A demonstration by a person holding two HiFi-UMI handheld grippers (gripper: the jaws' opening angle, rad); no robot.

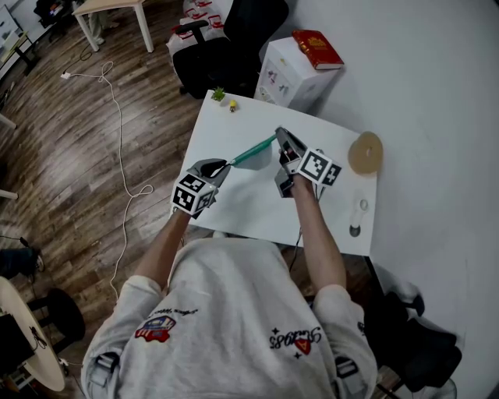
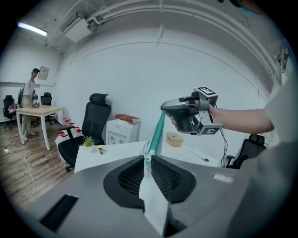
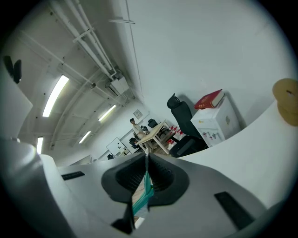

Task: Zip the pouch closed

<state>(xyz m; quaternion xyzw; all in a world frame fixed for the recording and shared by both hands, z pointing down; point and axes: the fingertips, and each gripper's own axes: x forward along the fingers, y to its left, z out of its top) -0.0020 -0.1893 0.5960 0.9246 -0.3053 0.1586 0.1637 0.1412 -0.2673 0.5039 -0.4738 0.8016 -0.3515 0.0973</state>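
There are two grippers, the left gripper (image 1: 226, 164) and the right gripper (image 1: 280, 133), and one teal pouch (image 1: 253, 151) between them. There is one white table (image 1: 249, 210). On it I count one tape roll (image 1: 365, 153) at the right, and at the far edge one plant (image 1: 218, 94) and one yellow figure (image 1: 232, 105). Beyond the table stand one cabinet (image 1: 284, 78) with one red book (image 1: 317, 48) on it, and one office chair (image 1: 207, 58) at its left. At the far left there is one wooden table (image 1: 117, 6), with one standing person (image 2: 29, 93) beside it, and on the floor at the left one white cable (image 1: 117, 101)
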